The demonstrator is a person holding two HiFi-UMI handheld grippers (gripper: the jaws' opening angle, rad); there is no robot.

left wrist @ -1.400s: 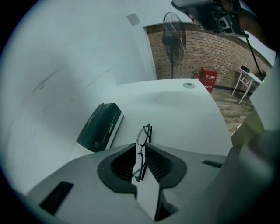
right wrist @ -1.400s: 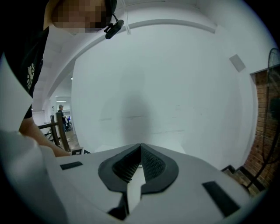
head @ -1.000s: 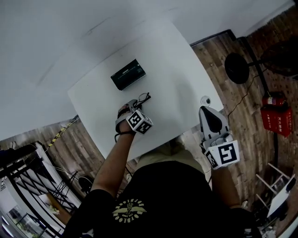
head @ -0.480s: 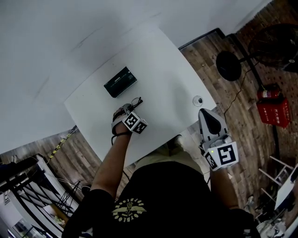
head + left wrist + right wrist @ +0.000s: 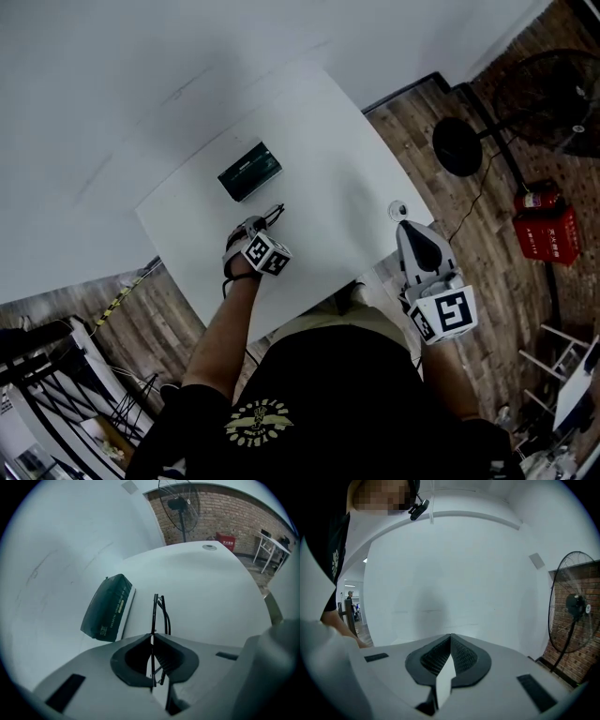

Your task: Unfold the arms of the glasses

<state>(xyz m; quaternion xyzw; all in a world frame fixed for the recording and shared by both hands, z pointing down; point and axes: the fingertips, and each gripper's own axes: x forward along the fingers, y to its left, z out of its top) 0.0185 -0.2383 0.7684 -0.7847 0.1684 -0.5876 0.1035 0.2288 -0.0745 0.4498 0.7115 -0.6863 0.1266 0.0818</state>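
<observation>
Jaws on my right gripper (image 5: 450,637) are pressed together, empty, off the near right edge of the smooth white table (image 5: 328,141). My left gripper (image 5: 152,637) pinches the thin black-framed glasses (image 5: 159,611) edge-on just above the tabletop. A dark green soft rectangular case (image 5: 108,606) lies just left of them, a small round disc (image 5: 209,547) sits farther off, and a black pedestal fan (image 5: 180,503) stands by the brick wall (image 5: 225,513).

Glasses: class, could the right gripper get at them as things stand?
Probably yes: the right gripper hangs shut and empty, and bare table lies between it and the glasses pinched in the left gripper.
</observation>
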